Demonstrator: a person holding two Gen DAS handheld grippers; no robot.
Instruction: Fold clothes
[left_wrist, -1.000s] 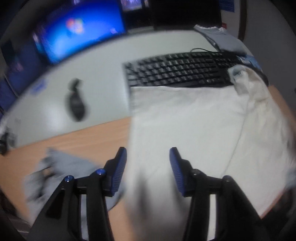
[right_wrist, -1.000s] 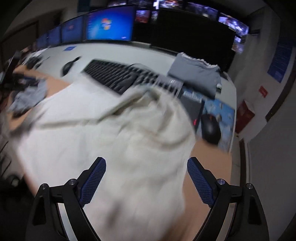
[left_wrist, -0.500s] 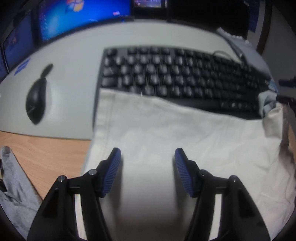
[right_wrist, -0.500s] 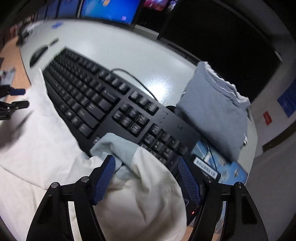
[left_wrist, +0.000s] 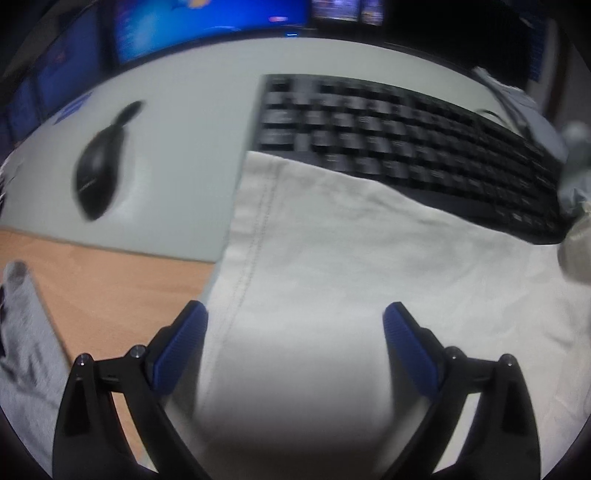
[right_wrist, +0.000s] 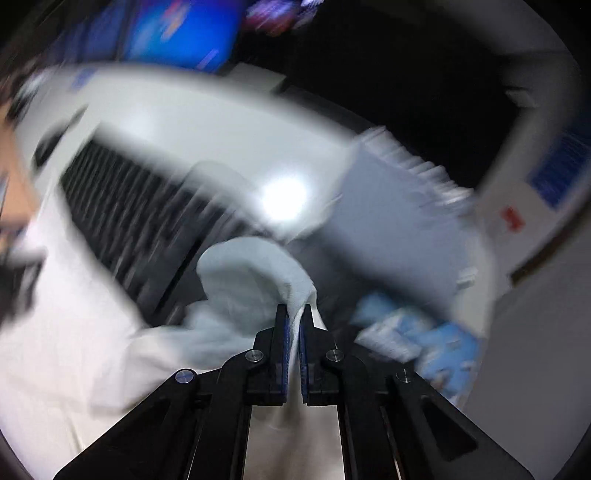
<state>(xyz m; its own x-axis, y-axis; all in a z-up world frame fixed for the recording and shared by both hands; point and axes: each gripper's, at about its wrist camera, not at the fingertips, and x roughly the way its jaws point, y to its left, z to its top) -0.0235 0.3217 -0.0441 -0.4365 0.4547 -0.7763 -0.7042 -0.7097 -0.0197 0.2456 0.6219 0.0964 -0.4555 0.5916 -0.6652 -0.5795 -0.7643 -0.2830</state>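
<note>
A cream garment (left_wrist: 351, 266) lies spread on the desk, its far edge over the front of a black keyboard (left_wrist: 399, 122). My left gripper (left_wrist: 293, 328) is open just above the garment's hemmed left edge, holding nothing. My right gripper (right_wrist: 293, 321) is shut on the garment's pale blue-grey sleeve end (right_wrist: 255, 273) and lifts it by the keyboard's (right_wrist: 147, 221) right end. The right wrist view is heavily blurred.
A black mouse (left_wrist: 98, 173) lies on the grey mat left of the keyboard. A grey garment (left_wrist: 26, 350) lies at the left on the wooden desk. A folded grey garment (right_wrist: 391, 221) lies behind the keyboard at the right. Monitors (left_wrist: 207, 18) stand at the back.
My right gripper has shut on the sleeve end and is moving fast. My left gripper has opened wider and come lower and closer over the garment's left edge.
</note>
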